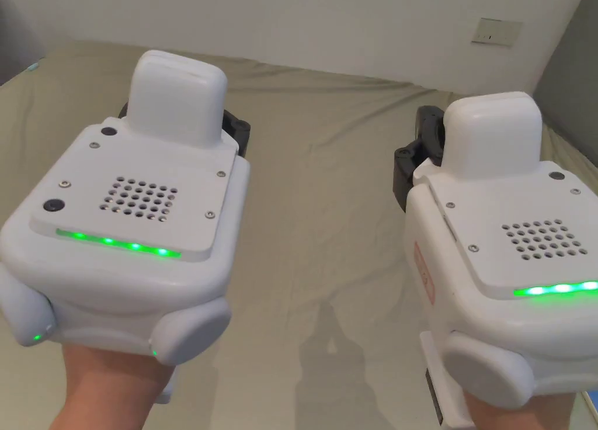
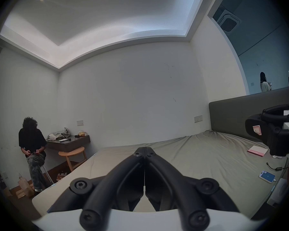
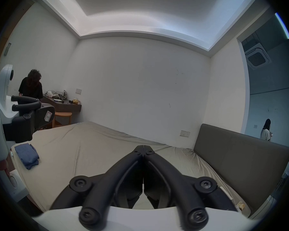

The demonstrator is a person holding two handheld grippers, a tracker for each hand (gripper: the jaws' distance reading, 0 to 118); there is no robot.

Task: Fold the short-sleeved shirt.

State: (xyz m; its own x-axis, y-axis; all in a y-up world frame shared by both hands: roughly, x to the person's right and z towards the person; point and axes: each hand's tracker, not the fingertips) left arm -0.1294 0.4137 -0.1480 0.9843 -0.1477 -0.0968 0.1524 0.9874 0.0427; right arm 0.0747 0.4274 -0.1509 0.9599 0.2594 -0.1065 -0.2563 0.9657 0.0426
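Observation:
A bundled blue garment lies on the beige bed sheet near the bed's left edge, in the right gripper view. Whether it is the short-sleeved shirt I cannot tell. My left gripper hangs above the sheet with its black jaws shut and nothing between them. My right gripper is held level beside it, also shut and holding nothing. In the head view a hand holds each white housing, the left one and the right one, side by side over bare sheet. The blue garment lies apart from both, off to the left.
A phone, a cable and a pink-edged book lie on the bed's right side by the grey headboard. A person sits by a wall desk and wooden stool beyond the bed's left side. Another person stands far right.

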